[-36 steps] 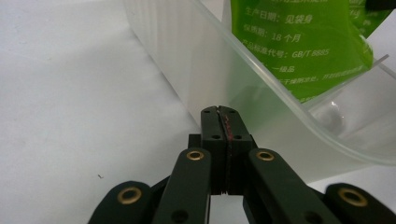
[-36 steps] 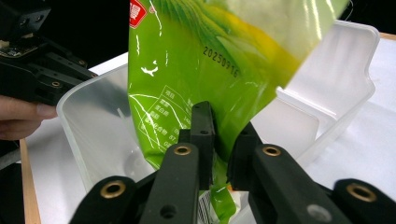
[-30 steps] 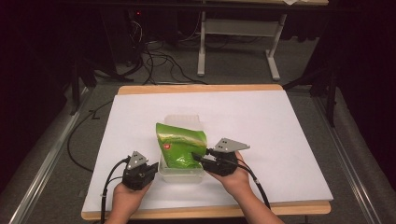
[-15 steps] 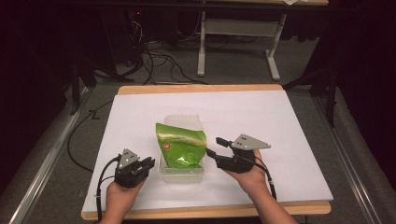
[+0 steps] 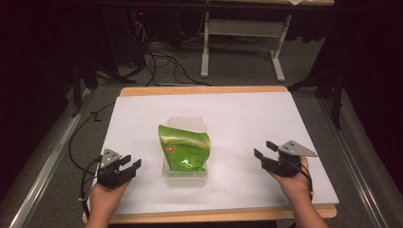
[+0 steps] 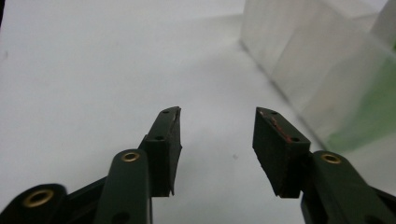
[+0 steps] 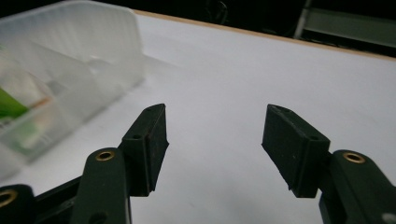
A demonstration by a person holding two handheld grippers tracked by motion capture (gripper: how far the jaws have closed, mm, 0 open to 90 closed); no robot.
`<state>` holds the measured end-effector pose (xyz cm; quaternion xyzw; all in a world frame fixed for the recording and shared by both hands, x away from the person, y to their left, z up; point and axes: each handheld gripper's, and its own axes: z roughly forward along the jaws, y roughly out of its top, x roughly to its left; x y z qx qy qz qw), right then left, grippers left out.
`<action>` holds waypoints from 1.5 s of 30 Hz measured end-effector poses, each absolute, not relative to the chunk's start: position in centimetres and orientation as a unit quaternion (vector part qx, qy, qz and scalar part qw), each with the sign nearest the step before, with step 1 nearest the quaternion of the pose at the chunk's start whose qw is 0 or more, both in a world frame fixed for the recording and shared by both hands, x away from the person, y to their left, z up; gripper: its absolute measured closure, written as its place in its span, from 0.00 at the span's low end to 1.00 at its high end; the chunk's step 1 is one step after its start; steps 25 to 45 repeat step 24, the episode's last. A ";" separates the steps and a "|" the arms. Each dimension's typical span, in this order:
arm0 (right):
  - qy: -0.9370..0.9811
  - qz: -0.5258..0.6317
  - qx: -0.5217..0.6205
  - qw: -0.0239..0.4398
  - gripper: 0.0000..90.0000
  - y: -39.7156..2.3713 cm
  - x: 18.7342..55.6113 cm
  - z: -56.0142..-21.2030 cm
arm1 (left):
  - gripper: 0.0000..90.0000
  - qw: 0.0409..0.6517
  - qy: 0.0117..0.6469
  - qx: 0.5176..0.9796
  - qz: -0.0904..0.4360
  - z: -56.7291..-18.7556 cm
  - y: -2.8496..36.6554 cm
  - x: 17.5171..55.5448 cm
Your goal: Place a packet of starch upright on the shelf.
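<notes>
Now both grippers sit apart from the work. Left gripper (image 5: 128, 164): jaws spread, nothing between them, low over the white surface (image 5: 247, 123). Right gripper (image 5: 265, 150): jaws likewise spread and empty, raised a little off the surface.

Green bag (image 5: 185, 148) rests in a clear tub (image 5: 185, 176), between the two grippers. It lies near the left gripper, off to its right, and well apart from the right gripper, off to its left. Bag top sticks up above the tub rim and leans toward the far end; lower part lies inside. In the left gripper view the tub (image 6: 327, 70) wall stands just right of the jaws, green showing through it. In the right gripper view the tub (image 7: 70, 60) is to the left, beyond the jaws.

Risks, as judgement:
- Bag looks puffy and slick; a pinch on its middle could slip or burst it.
- Tub looks light; a sideways nudge from either gripper would likely slide it across the surface.
- Bag is proud of the rim, so a bump could tip it out.
</notes>
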<state>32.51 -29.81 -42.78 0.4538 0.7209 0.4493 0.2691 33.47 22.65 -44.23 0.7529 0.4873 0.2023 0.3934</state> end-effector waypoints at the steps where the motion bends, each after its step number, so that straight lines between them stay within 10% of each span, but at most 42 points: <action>1: 0.719 0.444 0.462 0.270 0.44 -30.4 32.4 -43.0 | 0.56 0.385 0.488 0.756 0.205 -44.4 22.7 33.6; 45: 0.711 0.458 0.475 0.244 0.41 -30.9 33.0 -43.5 | 0.48 0.379 0.491 0.758 0.204 -44.7 21.8 33.8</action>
